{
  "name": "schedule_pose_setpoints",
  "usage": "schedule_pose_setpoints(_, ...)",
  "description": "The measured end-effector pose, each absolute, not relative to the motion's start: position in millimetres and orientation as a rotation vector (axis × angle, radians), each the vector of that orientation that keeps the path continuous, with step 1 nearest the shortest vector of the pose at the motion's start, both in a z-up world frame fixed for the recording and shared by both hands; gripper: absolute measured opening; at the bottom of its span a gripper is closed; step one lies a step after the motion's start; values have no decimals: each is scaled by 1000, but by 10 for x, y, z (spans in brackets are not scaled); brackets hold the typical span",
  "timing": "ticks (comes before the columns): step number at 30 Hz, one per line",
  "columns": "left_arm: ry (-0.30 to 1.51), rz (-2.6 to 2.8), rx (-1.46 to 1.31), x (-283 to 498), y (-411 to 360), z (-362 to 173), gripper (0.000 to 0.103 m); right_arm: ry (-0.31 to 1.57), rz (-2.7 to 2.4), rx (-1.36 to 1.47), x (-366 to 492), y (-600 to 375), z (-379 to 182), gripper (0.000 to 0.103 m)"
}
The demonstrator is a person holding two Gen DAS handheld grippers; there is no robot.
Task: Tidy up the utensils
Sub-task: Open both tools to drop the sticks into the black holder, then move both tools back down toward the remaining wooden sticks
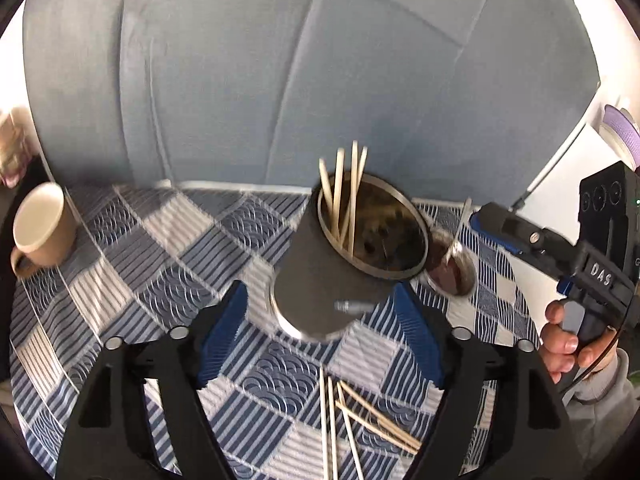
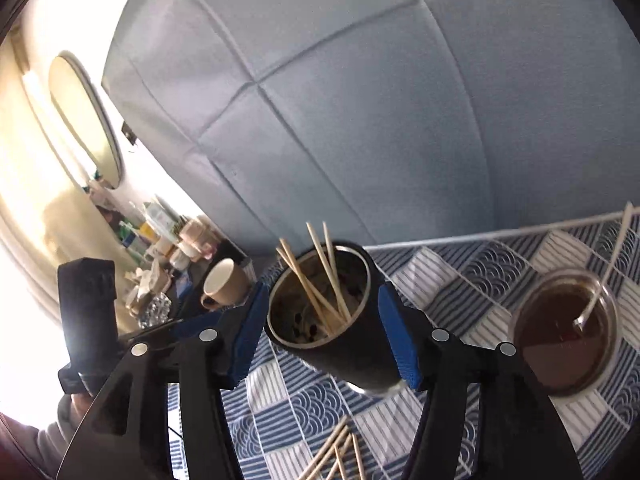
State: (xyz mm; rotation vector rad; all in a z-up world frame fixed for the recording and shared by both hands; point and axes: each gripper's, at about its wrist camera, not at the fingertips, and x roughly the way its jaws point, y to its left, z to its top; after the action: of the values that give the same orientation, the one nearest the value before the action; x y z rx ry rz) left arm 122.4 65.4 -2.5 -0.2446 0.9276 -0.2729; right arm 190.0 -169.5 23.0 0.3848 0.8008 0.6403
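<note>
A dark cylindrical holder point(image 1: 320, 272) with a metal rim stands on the blue checked cloth point(image 1: 140, 264), several wooden chopsticks point(image 1: 344, 188) sticking out of it. More chopsticks point(image 1: 360, 420) lie loose on the cloth in front. My left gripper point(image 1: 320, 332) is open, its blue pads point(image 1: 222, 336) apart from the holder's base on either side. In the right wrist view the holder point(image 2: 344, 320) shows between the pads point(image 2: 400, 340) of my open right gripper point(image 2: 324, 340), which grips nothing. From the left wrist, the right gripper point(image 1: 500, 224) reaches in beside the jar.
A glass jar point(image 2: 564, 340) of brown liquid with a pale utensil point(image 2: 612, 264) in it stands right of the holder. A beige mug point(image 1: 40, 228) sits at the cloth's left edge. A blue padded panel point(image 1: 320, 80) rises behind. Cluttered bottles point(image 2: 160, 240) stand far left.
</note>
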Motion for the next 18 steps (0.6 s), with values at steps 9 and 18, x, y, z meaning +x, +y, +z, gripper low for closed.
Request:
schedule_pose_setpoints(9, 1015, -243, -120, 1046, 542, -347, 85, 895, 577, 362, 1697, -1802, -27, 76)
schedule_pose_setpoints(18, 1138, -194, 73, 842, 428, -815, 89, 1002, 506, 320, 1562, -1832, -411, 83)
